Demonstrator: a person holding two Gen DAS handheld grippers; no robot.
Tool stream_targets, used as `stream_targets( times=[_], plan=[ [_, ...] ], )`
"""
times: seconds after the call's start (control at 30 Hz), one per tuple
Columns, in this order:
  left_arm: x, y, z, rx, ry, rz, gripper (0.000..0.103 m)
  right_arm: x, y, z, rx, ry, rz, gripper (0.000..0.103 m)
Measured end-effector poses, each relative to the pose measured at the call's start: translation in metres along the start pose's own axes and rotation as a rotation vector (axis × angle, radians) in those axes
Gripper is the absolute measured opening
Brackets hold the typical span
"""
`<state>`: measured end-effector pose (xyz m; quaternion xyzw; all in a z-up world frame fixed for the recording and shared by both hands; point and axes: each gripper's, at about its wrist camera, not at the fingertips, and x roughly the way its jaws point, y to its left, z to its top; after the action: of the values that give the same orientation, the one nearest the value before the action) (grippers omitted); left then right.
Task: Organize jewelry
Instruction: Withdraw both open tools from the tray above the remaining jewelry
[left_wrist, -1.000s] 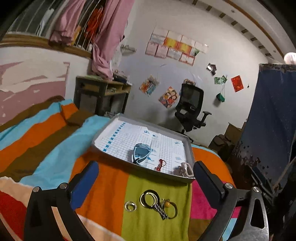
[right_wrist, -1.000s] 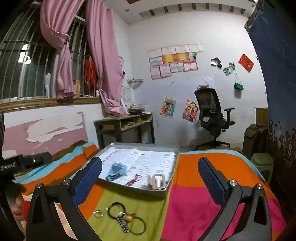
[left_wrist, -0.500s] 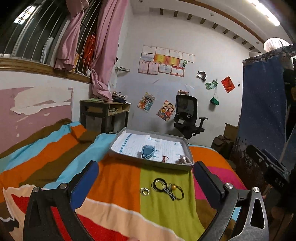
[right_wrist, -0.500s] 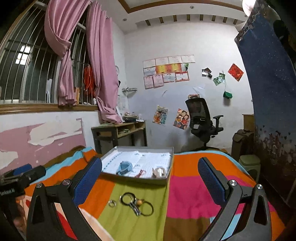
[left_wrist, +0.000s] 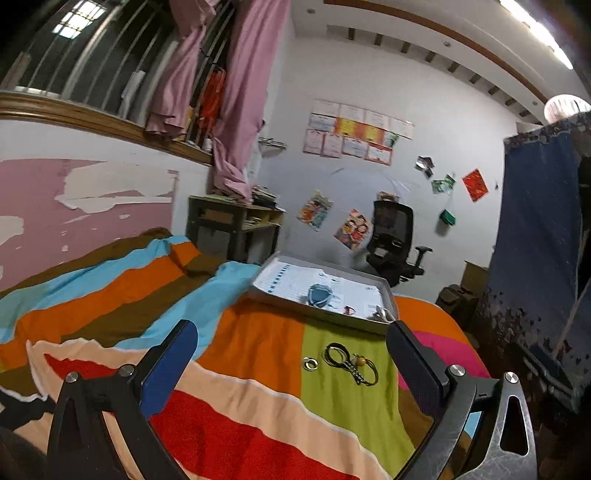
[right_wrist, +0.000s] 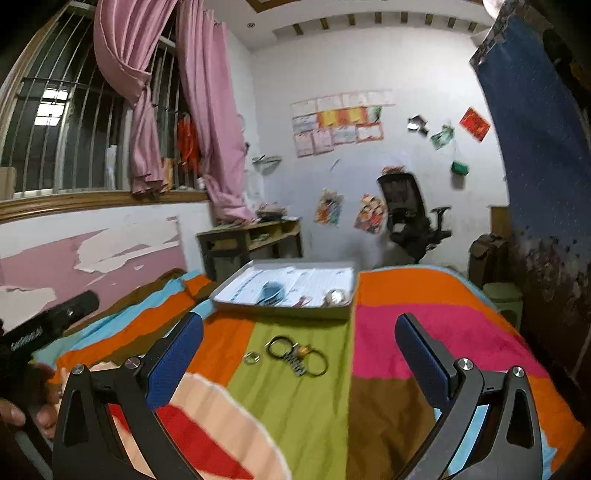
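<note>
Firstly, left wrist view: left gripper (left_wrist: 291, 341) spread wide, empty, above the striped bedspread (left_wrist: 236, 339).
Jewelry: small ring (left_wrist: 310, 363) and dark looped bracelets (left_wrist: 351, 363) on the green stripe, just before the grey tray (left_wrist: 317, 315).
Right wrist view: right gripper (right_wrist: 299, 334) gaping, empty.
Tray (right_wrist: 284, 310): toward the bed's far edge, holding a blue piece (right_wrist: 271, 289).

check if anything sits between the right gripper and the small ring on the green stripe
Nothing visible does. The right gripper is open and holds nothing, and only bare blanket lies between it and the small ring. The bracelets lie just right of the ring, beside it, not in front; the tray sits beyond.
</note>
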<state>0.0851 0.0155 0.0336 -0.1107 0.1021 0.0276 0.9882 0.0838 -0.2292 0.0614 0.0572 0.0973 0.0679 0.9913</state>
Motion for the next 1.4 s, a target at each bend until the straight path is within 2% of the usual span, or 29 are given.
stream_targets(
  times=[0.33,0.67,0.97,1.07,1.2,1.27,1.4],
  plan=[
    [-0.006,0.000,-0.004,0.040,0.020,0.044,0.103,-0.001,0.002,-0.005,0.023,0.002,-0.007,0.102],
    [0.005,0.001,-0.010,0.034,0.061,0.071,0.103,0.008,0.003,-0.006,0.046,0.033,0.018,0.102],
    [0.010,-0.005,-0.010,0.072,0.042,0.089,0.103,0.013,0.003,-0.006,0.036,0.016,0.028,0.102],
    [0.021,-0.004,-0.006,0.074,0.067,0.086,0.103,0.018,0.004,0.002,-0.012,0.007,0.005,0.102],
    [0.034,0.006,0.002,0.027,0.082,0.085,0.103,0.021,0.001,0.019,-0.113,-0.049,-0.060,0.102],
    [0.045,0.009,0.006,0.020,0.088,0.084,0.103,0.028,-0.002,0.029,-0.143,-0.066,-0.058,0.102],
    [0.077,0.004,0.016,0.093,0.102,0.066,0.103,0.056,-0.002,0.051,-0.207,-0.047,-0.043,0.102]
  ],
)
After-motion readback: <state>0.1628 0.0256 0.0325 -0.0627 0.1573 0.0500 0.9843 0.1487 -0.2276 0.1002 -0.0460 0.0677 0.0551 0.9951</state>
